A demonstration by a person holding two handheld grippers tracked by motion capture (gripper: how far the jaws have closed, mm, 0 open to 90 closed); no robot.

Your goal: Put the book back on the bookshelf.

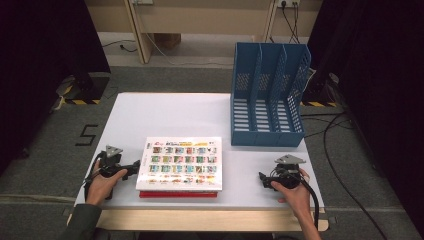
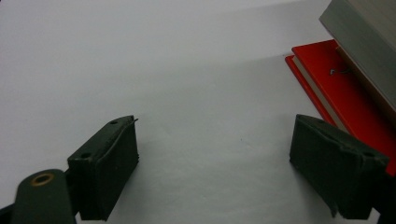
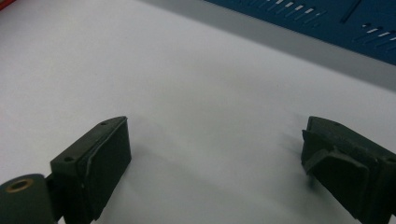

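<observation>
From the high view, two stacked books lie near the front edge of the white desk [image 1: 165, 112]: a picture book [image 1: 181, 163] with rows of small coloured panels on its cover, on top of a red book [image 1: 177, 194] whose edge peeks out below. The blue file rack [image 1: 267, 95] stands well apart at the desk's far right corner. The left gripper [image 1: 134, 167] sits just beside the picture book's left edge, and the right gripper [image 1: 263, 180] rests on bare desk between the books and the rack's front. The step in hand looks like taking hold of the top book, probably to file it in the rack.

In the left gripper view, the jaws stand wide apart and hold nothing; the red book [image 2: 343, 95] and the grey page edge of the picture book [image 2: 369, 42] lie ahead on the right (the right jaw already overlaps the red cover). To grasp well, that gripper should rise so one jaw passes over the top cover and the other slips under the picture book alone.

In the right gripper view, the jaws are also spread wide and empty, over plain desk, with the file rack [image 3: 327, 21] beyond.
</observation>
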